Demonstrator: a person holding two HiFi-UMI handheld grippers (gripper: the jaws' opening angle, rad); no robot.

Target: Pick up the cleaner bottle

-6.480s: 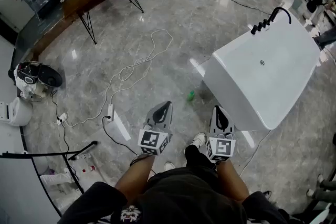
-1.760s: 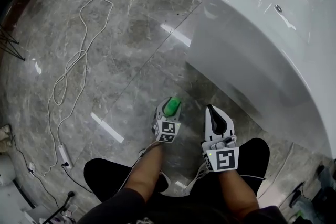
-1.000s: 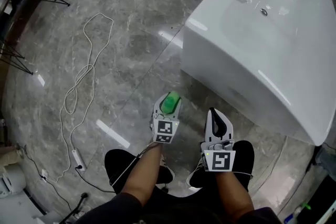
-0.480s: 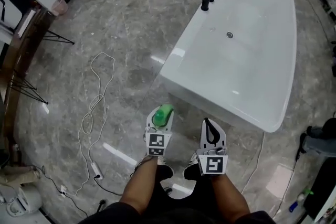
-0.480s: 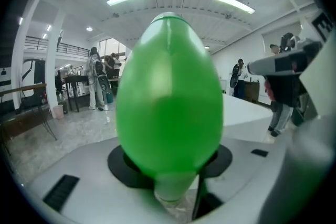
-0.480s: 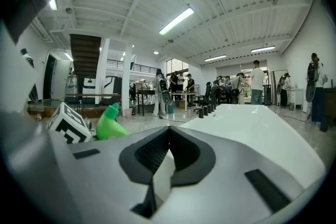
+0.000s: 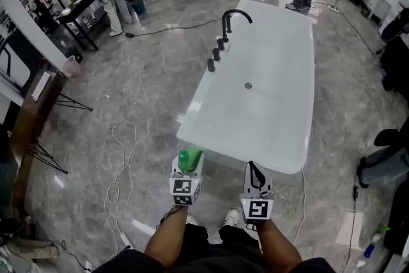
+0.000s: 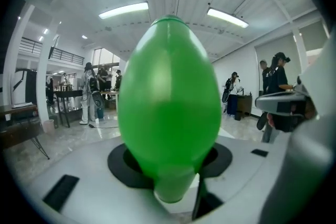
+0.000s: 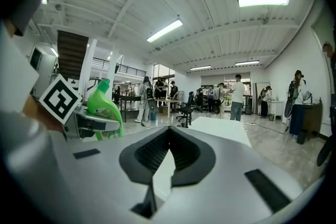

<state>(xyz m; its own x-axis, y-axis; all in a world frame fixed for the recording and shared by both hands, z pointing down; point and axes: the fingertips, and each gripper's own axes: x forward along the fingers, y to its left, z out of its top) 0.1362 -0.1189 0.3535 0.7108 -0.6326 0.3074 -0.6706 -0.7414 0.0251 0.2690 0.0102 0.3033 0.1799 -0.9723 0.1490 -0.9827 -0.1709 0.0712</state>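
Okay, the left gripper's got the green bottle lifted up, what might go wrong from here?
The bottle is rounded and glossy, and only the left gripper clamps it, so it may slip and drop onto the hard floor or the bathtub. The right gripper is shut and empty, so nothing backs up the hold. A loose cable lies on the floor to the person's left, a likely trip hazard when walking off.

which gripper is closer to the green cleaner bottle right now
Left. The left gripper has the cleaner bottle clamped between its jaws. The right gripper is off to the bottle's right, apart from it, jaws shut on nothing.
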